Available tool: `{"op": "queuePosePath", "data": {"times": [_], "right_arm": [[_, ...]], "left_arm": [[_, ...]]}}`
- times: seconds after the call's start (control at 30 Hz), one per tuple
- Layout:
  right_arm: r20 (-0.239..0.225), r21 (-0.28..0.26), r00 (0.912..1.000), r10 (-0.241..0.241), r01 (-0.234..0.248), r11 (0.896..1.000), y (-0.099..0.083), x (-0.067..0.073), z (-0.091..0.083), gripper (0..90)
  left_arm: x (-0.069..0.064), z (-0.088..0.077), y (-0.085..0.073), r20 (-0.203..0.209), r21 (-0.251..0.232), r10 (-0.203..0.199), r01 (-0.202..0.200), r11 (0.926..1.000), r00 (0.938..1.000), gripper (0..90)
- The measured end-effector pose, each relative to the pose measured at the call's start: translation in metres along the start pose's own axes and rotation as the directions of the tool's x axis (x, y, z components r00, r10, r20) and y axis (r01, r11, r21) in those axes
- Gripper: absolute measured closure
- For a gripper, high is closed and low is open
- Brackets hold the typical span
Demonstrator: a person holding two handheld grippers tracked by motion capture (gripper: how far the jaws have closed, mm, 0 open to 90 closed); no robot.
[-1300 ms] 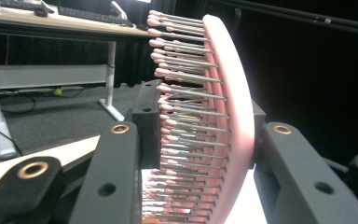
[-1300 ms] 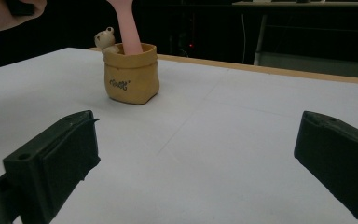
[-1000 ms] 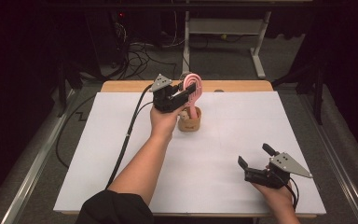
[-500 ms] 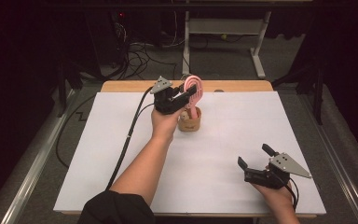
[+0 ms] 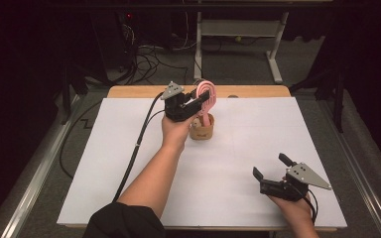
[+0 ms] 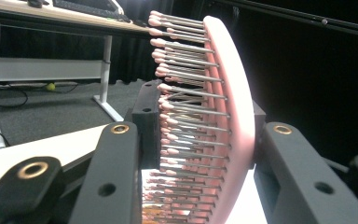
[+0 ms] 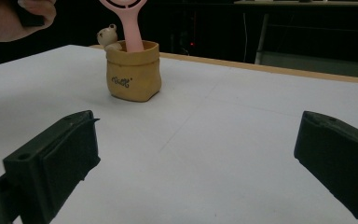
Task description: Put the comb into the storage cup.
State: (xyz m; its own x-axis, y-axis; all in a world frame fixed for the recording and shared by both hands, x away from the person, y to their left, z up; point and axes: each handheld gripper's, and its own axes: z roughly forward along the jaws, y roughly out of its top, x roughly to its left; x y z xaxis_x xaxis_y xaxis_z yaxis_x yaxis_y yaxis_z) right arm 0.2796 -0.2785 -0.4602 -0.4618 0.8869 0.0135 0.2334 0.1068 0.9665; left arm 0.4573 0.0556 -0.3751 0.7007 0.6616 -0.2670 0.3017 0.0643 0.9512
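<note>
Near the far edge of the surface (image 5: 129, 163), a little left of its middle, the left gripper (image 5: 198, 102) is clamped on the head of a pink hairbrush (image 5: 207, 96). In the left gripper view one jaw presses the bristle side and the other the smooth back of the hairbrush (image 6: 228, 93), a grip across the widest part that probably keeps the brush from twisting. The brush stands upright, its handle reaching down into a small tan bag-shaped holder (image 5: 201, 129) directly below the gripper. Seen from the right gripper view, the holder (image 7: 133, 77) sits on the white sheet with a little bear figure (image 7: 107, 35) at its rim, and the handle (image 7: 133, 35) enters beside it; how deep the handle goes is hidden. Holding the head from the side leaves the handle free to slide in or out of the holder's mouth. Close to the near right corner, the right gripper (image 5: 274, 172) rests low with its jaws spread wide and nothing between them, well apart from the holder, apparently waiting.
</note>
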Motion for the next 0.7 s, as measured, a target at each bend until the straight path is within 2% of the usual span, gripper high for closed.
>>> {"op": "queuePosePath", "data": {"times": [0.3, 0.37, 0.53, 0.7], "right_arm": [[0.002, -0.002, 1.0000, -0.001, 0.001, 1.000, 0.0003, 0.0002, -0.0005, 0.4], [0.002, -0.002, 1.0000, 0.000, 0.000, 1.000, 0.0003, 0.0000, -0.0006, 0.4], [0.003, -0.001, 1.0000, 0.000, 0.000, 1.000, 0.0002, -0.0002, -0.0006, 0.4], [0.003, -0.001, 1.0000, 0.001, -0.001, 1.000, 0.0006, -0.0002, -0.0008, 0.4]], "left_arm": [[0.0007, 0.0002, 0.0001, -0.009, 0.004, 0.002, -0.002, 1.0000, 1.0000, 63.3], [0.0005, 0.0021, -0.0017, -0.030, 0.029, 0.022, -0.021, 0.9994, 0.9993, 63.1], [-0.0013, 0.0027, -0.0026, -0.024, 0.026, 0.039, -0.039, 0.9989, 0.9989, 62.9], [0.0008, 0.0024, -0.0022, -0.027, 0.025, 0.029, -0.028, 0.9993, 0.9992, 62.8]]}}
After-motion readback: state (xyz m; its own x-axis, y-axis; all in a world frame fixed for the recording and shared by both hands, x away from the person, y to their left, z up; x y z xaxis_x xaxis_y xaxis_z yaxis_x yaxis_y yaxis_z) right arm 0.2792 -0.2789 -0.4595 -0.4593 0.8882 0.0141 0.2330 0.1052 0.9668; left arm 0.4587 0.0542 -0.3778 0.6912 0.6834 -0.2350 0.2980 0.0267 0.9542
